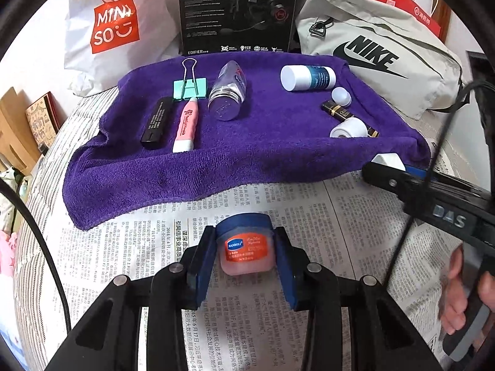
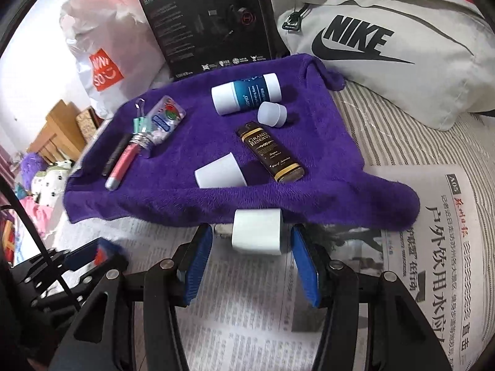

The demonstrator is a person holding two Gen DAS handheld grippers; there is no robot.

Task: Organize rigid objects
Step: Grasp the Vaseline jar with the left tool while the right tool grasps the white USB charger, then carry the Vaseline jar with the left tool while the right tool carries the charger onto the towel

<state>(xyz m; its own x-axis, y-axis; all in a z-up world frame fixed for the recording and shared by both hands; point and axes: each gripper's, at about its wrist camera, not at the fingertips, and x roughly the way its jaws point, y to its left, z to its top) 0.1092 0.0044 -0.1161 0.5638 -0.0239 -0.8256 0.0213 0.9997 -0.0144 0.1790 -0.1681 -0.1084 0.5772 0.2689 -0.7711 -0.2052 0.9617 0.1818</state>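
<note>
My left gripper (image 1: 245, 249) is shut on a small lip balm jar (image 1: 246, 250) with a blue lid and orange label, held over the newspaper (image 1: 309, 222) just short of the purple towel (image 1: 263, 154). My right gripper (image 2: 253, 247) is open around a white plug adapter (image 2: 257, 232) that lies on the newspaper at the towel's front edge, its pads (image 2: 199, 262) apart from it. On the towel lie a black tube (image 1: 156, 122), a pink tube (image 1: 185, 125), a mint binder clip (image 1: 189, 88), a clear bottle (image 1: 228, 91), a white-blue bottle (image 2: 246, 92), a brown bottle (image 2: 270, 153) and white caps (image 2: 220, 171).
A black headset box (image 1: 238, 9), a white Miniso bag (image 1: 108, 27) and a grey Nike bag (image 1: 380, 52) stand behind the towel. Striped bedding (image 2: 402, 130) lies to the sides. The right gripper also shows at the right edge of the left wrist view (image 1: 383, 167).
</note>
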